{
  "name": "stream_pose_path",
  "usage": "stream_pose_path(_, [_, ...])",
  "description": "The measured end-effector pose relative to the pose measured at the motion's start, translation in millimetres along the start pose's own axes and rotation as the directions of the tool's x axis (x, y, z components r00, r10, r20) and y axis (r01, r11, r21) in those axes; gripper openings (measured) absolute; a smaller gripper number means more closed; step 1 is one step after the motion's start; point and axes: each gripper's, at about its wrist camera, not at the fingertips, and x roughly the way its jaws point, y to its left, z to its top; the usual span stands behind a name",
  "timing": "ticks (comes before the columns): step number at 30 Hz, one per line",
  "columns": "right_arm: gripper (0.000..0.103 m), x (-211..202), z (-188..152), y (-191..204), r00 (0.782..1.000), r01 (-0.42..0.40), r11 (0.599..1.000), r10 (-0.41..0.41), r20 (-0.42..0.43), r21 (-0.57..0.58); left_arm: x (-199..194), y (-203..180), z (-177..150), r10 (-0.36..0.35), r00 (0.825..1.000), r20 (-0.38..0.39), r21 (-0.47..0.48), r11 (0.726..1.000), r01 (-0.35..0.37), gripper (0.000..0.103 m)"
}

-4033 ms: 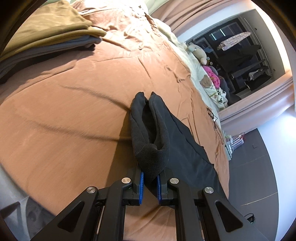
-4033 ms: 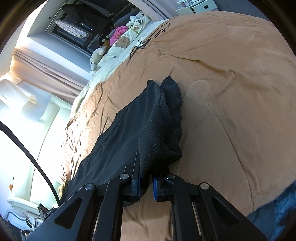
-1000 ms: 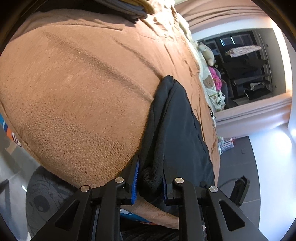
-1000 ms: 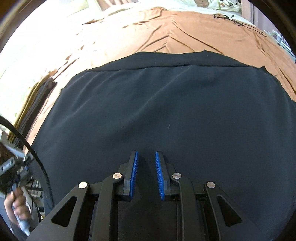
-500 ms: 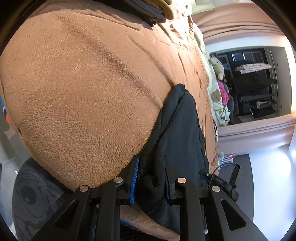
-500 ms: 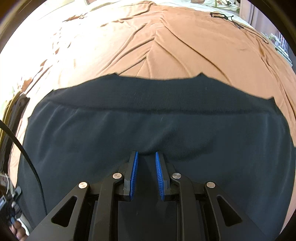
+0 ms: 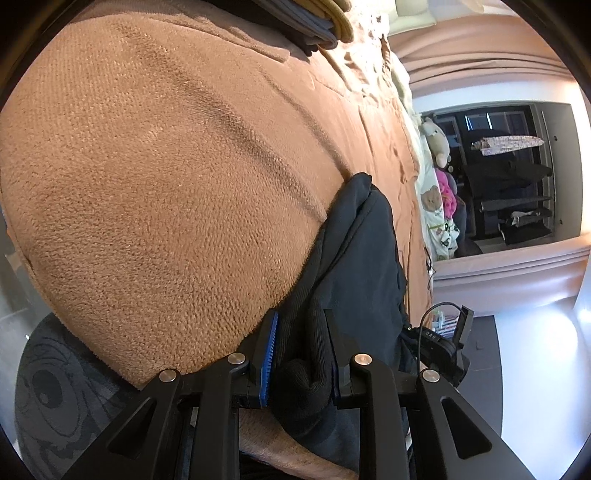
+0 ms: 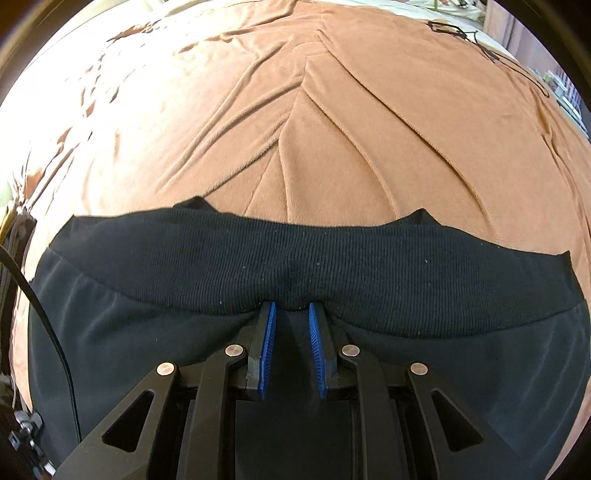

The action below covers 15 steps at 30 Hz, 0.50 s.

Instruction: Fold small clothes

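A black garment (image 8: 332,273) with a ribbed hem lies spread flat on the brown blanket (image 8: 332,129), its hem running left to right. My right gripper (image 8: 291,314) rests low on the cloth just behind the hem, jaws a little apart with nothing clearly clamped between them. In the left wrist view the same black garment (image 7: 358,258) runs along the bed's near edge. My left gripper (image 7: 301,332) is shut on its bunched ribbed corner at the edge of the blanket (image 7: 166,166).
A stack of folded clothes (image 7: 314,18) sits at the far end of the bed. Stuffed toys (image 7: 436,144) and a dark open wardrobe (image 7: 517,177) lie beyond. A patterned rug (image 7: 55,406) is on the floor. A black cable (image 8: 48,332) hangs at left.
My right gripper has slid back over the garment toward its ribbed hem, so more bare blanket shows ahead. My left gripper keeps its hold and has tilted slightly at the bed's edge.
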Motion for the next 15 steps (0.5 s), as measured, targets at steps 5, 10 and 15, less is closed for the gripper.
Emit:
stream_pose_path(5, [0.015, 6.1, -4.2, 11.0, 0.999, 0.024, 1.0, -0.023, 0.022, -0.012, -0.3, -1.1, -0.6, 0.0, 1.0, 0.0, -0.009, 1.0, 0.0, 0.024])
stream_pose_path(10, [0.015, -6.2, -19.2, 2.5, 0.999, -0.043, 0.999, 0.043, 0.006, 0.026, -4.2, 1.5, -1.5, -0.013, 1.0, -0.005, -0.016, 1.0, 0.013, 0.024])
stream_pose_path(15, [0.015, -15.5, -51.4, 7.2, 0.996, -0.092, 0.996, 0.092, 0.01, 0.007, -5.4, 0.0, -6.5, -0.025, 1.0, -0.017, -0.023, 0.999, 0.025, 0.024])
